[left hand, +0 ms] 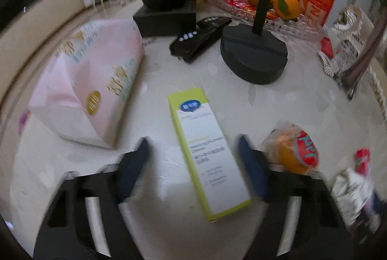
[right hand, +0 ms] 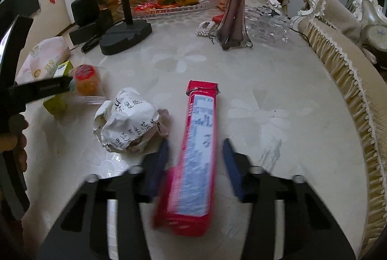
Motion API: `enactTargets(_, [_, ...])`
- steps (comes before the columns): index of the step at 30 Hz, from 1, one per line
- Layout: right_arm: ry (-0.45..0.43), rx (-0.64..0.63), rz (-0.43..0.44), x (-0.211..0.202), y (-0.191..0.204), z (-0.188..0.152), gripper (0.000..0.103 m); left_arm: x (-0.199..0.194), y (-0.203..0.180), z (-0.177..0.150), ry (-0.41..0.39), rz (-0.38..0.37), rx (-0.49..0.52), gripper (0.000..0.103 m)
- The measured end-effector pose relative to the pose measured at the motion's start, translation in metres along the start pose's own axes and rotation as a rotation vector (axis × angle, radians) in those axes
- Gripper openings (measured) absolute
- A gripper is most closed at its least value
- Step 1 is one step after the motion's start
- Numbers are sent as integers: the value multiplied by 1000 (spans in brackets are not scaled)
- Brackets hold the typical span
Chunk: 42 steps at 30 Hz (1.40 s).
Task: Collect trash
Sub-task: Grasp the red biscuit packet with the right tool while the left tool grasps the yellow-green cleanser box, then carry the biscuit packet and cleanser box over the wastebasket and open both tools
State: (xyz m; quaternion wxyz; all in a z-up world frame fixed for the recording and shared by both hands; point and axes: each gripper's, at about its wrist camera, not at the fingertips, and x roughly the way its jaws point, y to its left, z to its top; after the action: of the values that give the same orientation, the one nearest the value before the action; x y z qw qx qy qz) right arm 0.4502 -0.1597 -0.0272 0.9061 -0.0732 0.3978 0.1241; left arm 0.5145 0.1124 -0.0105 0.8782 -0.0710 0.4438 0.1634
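Clearly both claws are spread, neither gripping yet. The right gripper (right hand: 194,160) straddles the long red cardboard box (right hand: 193,163) lying on the pale floral tabletop (right hand: 278,80); closing might nudge the crumpled white paper ball (right hand: 128,119) just beside it. The left gripper (left hand: 193,163) straddles the lime-green-edged white carton (left hand: 208,151); its right finger (left hand: 252,172) could clip the small plastic-wrapped orange snack cup (left hand: 295,151) nearby.

The green carton's (left hand: 208,151) print blurs past reading; the left tool (right hand: 38,89) hides part of it in the right view.
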Motion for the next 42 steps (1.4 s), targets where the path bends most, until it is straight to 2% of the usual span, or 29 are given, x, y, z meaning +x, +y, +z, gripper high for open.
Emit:
enactTargets(1, [1, 3, 10, -1, -1, 0, 27, -2, 2, -1, -16, 4, 18, 34])
enactTargets(2, [1, 5, 14, -1, -2, 0, 26, -2, 5, -1, -15, 5, 26, 30])
enactTargets(6, [-9, 19, 50, -7, -6, -1, 25, -9, 14, -10, -8, -24, 56, 30])
enactTargets(11, [-45, 30, 27, -18, -10, -5, 25, -27, 25, -38, -21, -57, 106, 30])
enactTargets(13, [-51, 99, 57, -27, -20, -16, 25, -39, 29, -55, -22, -85, 128, 30])
enactTargets(14, [-56, 137, 85, -32, -24, -20, 25, -47, 33, -65, -22, -128, 127, 30])
enactTargets(16, [-98, 206, 187, -57, -31, -38, 25, -69, 44, -86, -32, -207, 113, 30])
enactTargets(19, [-138, 231, 243, -90, -32, -65, 25, -111, 56, -115, -94, -262, 138, 30])
enactTargets(21, [-155, 235, 313, -117, -29, -89, 25, -141, 63, -136, -128, -308, 162, 30])
enactTargets(27, [-206, 126, 405, -201, 1, -157, 25, -237, 87, -220, -207, -431, 213, 30])
enactTargets(29, [-203, 84, 454, -230, 14, -186, 25, -271, 94, -261, -210, -490, 228, 30])
enactTargets(31, [-189, 47, 481, -253, 25, -216, 25, -297, 99, -301, -189, -525, 254, 30])
enactTargets(34, [-81, 9, 543, -276, 43, -277, 25, -319, 103, -362, -117, -561, 284, 30])
enactTargets(36, [-8, -2, 550, -279, 52, -308, 25, -322, 101, -398, -58, -571, 309, 30])
enactTargets(39, [129, 0, 566, -266, 68, -355, 25, -303, 90, -445, 49, -544, 348, 30])
enactTargets(42, [224, -12, 485, -231, 84, -383, 25, -260, 75, -476, 145, -483, 361, 30])
